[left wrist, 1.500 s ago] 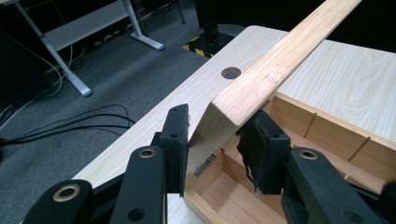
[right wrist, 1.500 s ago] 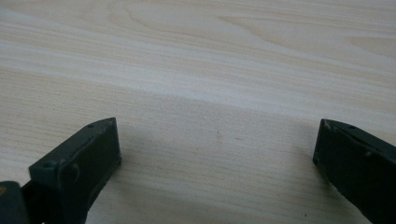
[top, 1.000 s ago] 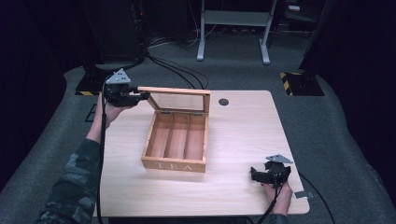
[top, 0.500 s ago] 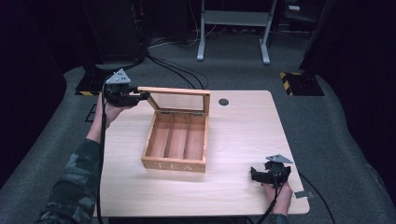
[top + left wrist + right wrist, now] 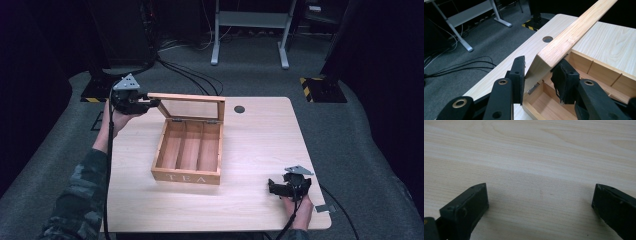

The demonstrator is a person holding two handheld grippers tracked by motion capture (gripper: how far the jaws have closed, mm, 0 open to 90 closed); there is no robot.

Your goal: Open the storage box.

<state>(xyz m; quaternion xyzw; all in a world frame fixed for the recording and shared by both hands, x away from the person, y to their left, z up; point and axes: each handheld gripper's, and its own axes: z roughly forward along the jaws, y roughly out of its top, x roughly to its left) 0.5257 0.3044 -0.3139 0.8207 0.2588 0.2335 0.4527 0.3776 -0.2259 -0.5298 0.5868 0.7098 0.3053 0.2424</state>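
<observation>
Clamping the lid corner: left hand-held gripper point(image 5: 537, 75) has its jaws closed on the free top corner of the wooden lid point(image 5: 574, 30) of the tea box point(image 5: 187, 150), one pad on each face of the frame. In the high view this left hand-held gripper point(image 5: 150, 104) sits at the far-left of the tabletop point(image 5: 260, 150), grey three-cornered plate on top, cable trailing down along the camo sleeve point(image 5: 80, 200).

Lid stands raised, roughly upright, hinged on the box's far edge; clear pane in a wood frame. Box body sits flat near the middle of the tabletop, slightly left of centre. Three long compartments inside, split by two thin dividers; they look bare. "TEA" lettering on the near front wall.

Right hand-held gripper point(image 5: 280, 187) rests at the near-right of the tabletop, well apart from the box. Its own view shows the jaws spread wide, nothing between the pads point(image 5: 474, 202), bare wood grain beneath.

Round cable hole point(image 5: 239, 109) in the tabletop just right of the lid's far corner. Small grey tag point(image 5: 322, 208) at the near-right edge, beside the right hand. Beyond: grey carpet point(image 5: 350, 125), cables point(image 5: 190, 75), white frame legs point(image 5: 250, 30), yellow-black striped foot point(image 5: 320, 90).
</observation>
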